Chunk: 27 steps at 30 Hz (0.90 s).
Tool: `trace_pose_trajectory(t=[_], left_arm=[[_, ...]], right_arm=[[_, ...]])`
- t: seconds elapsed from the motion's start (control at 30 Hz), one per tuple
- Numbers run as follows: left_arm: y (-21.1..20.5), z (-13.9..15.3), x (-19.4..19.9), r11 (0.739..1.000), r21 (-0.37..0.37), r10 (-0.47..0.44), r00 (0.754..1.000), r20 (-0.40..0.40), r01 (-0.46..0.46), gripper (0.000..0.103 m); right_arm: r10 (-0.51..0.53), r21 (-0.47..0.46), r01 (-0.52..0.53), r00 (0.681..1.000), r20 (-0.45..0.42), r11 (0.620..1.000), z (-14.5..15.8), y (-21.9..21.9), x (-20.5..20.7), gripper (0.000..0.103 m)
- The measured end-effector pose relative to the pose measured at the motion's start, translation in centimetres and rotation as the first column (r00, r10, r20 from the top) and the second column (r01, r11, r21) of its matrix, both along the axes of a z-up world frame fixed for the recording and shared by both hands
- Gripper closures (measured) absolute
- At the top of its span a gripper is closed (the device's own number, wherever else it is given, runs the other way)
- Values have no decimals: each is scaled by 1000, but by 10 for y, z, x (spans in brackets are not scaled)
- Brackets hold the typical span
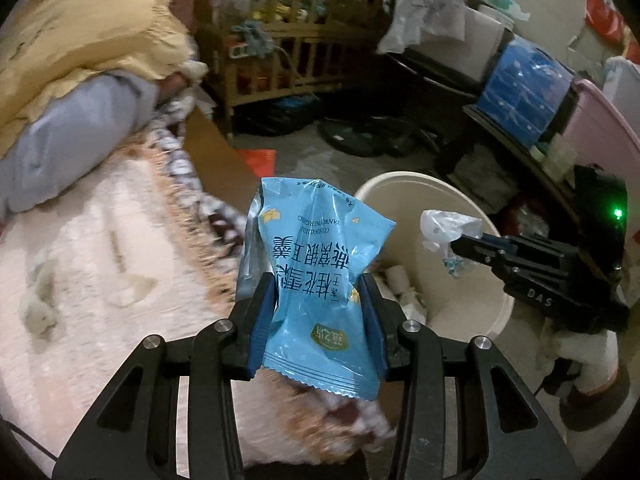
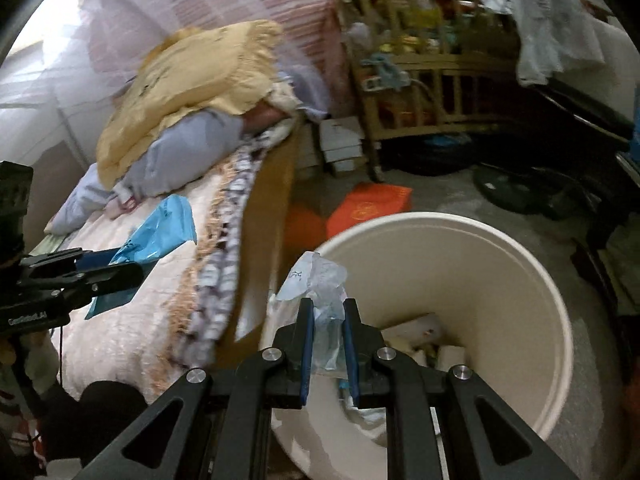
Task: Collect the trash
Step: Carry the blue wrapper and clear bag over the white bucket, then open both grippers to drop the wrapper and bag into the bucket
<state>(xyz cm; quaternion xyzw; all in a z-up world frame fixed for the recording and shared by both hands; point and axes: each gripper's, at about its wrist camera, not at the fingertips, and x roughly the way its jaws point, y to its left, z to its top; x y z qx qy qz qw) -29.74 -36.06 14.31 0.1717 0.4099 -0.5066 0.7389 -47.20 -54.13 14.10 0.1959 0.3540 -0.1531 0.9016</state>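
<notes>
Cream-coloured, the bin [image 2: 460, 264] stood on the floor beside the bed's [image 1: 100, 260] wooden edge, a cluttered wooden crib [image 1: 280, 48] behind. Your left gripper [image 1: 320, 312] was clamped on a blue snack wrapper [image 1: 312, 256] printed with Chinese characters, near the bin's rim. Your right gripper [image 2: 326, 340] pinched a clear plastic wrapper [image 2: 316, 280] shut, over the bin's rim.

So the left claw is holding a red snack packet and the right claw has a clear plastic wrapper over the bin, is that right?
Not quite: the snack packet in the left claw is blue, as the left wrist view shows. The right claw does hold the clear plastic wrapper over the bin.
</notes>
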Motion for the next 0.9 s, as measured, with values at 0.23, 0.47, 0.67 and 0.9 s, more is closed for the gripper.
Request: trace_pose_trajectory(t=[0.23,0.47,0.67,0.9], left_arm=[[-39,-6,-23,998,-2,-57,997,-52,57,62],[-59,-15,-35,996,6,-88,993,-78,89,60],[-69,-18,-39,995,4,-96,991,-88,97,56],[-70,-17,-39,993,-23,-114,987,-111,112,44]], right_arm=[[-63,8,63,998,-18,998,-8,-20,-13,90],[-96,-2,96,995,-37,995,-12,-29,-24,90],[-115,2,115,993,-41,993,-13,-33,-32,90],[-140,-8,140,989,-37,990,-9,-34,-35,65]])
